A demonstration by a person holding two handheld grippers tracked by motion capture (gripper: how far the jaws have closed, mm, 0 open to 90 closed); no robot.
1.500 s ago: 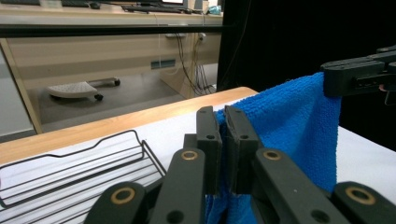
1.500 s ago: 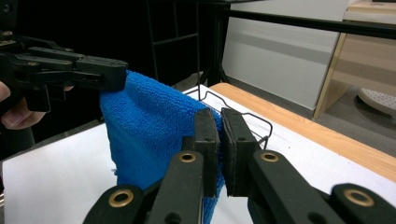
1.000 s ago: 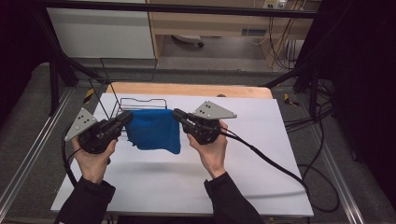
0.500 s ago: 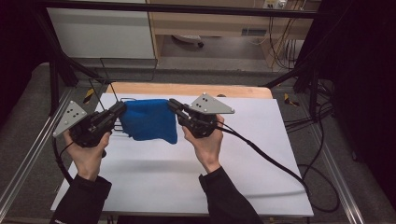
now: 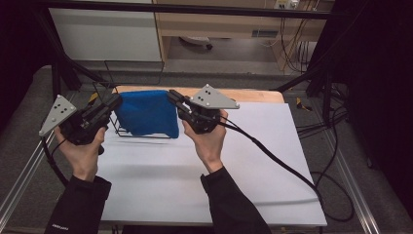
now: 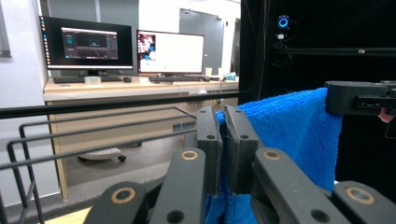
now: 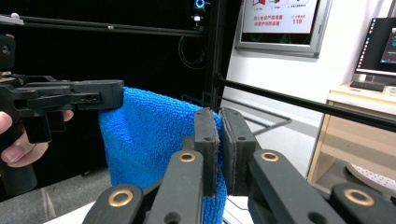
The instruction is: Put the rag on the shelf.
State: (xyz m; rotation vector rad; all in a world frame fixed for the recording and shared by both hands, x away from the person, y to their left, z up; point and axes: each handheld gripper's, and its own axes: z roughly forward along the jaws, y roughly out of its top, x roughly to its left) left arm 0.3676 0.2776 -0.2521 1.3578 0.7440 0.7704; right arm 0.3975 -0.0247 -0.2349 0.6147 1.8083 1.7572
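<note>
The left gripper [image 5: 114, 101] is clamped on one top corner of a blue towel [image 5: 146, 113], its two black jaws pressed together with the terry cloth pinched between them, as the left gripper view shows [image 6: 223, 140]. The right gripper [image 5: 173, 95] is likewise clenched on the towel's other top corner, the cloth caught between its jaws in the right gripper view [image 7: 219, 140]. Between the two grippers the towel hangs spread out, its upper edge stretched from one to the other and its lower edge drooping free below them, clear of the white table [image 5: 253, 161]. Just beneath and behind the towel, beside the left gripper, stands a black wire rack [image 5: 109, 92]; the towel hangs in front of its wires, and whether it touches them cannot be told. Beyond the grippers a wooden board [image 5: 253, 96] runs along the table's far edge.
</note>
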